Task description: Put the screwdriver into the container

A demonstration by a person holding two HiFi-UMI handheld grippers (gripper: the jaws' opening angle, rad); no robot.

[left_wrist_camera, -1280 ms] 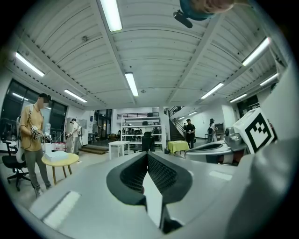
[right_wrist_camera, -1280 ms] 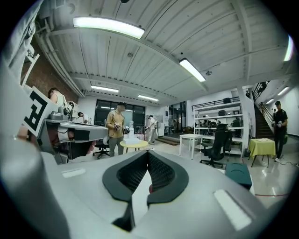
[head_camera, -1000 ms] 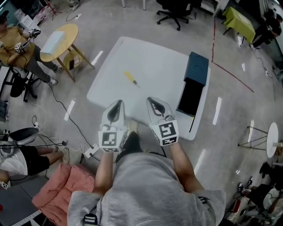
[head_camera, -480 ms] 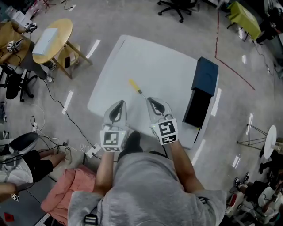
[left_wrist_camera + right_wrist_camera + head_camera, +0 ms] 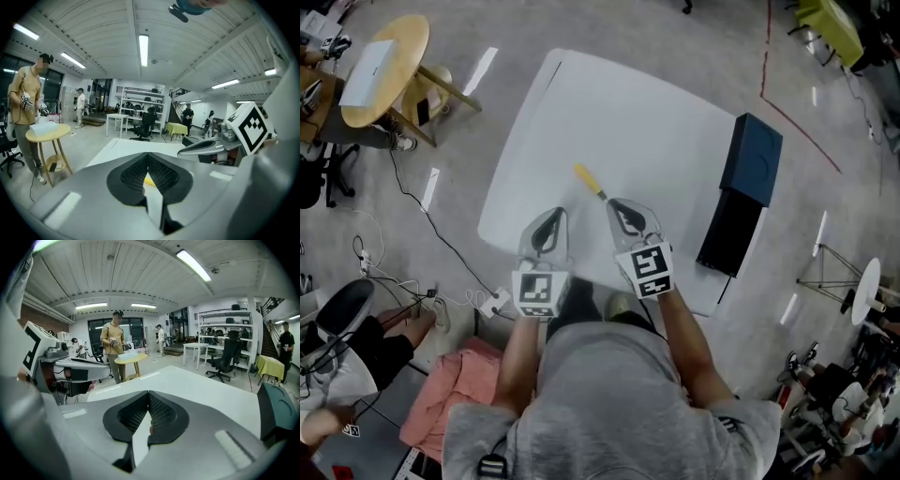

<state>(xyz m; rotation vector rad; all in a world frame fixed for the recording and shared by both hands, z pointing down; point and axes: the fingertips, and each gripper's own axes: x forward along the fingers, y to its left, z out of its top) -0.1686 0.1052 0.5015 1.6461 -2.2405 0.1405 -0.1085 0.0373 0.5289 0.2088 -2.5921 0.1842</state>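
A screwdriver (image 5: 588, 179) with a yellow handle lies on the white table (image 5: 656, 131), its metal tip pointing toward me. My right gripper (image 5: 615, 203) hovers just short of that tip, shut and holding nothing. Beside it my left gripper (image 5: 557, 214) is shut and holds nothing either. The container (image 5: 729, 232), an open black box with a dark blue lid section (image 5: 753, 157) behind it, stands at the table's right edge. In the left gripper view the yellow handle (image 5: 149, 180) shows just behind the shut left gripper (image 5: 148, 154). The right gripper view shows the right gripper (image 5: 149, 393) shut, with the container (image 5: 276, 409) far right.
A round wooden stool (image 5: 377, 70) bearing a white box stands left of the table. Cables (image 5: 441, 248) trail over the floor by the near left corner. Pink cloth (image 5: 455, 389) lies by my feet. People stand beyond the stool (image 5: 114, 341), and office chairs (image 5: 227, 355) and desks are farther back.
Both grippers have moved forward over the table. The right gripper's tip now sits close to the screwdriver's tip. The screwdriver itself has not moved on the table.
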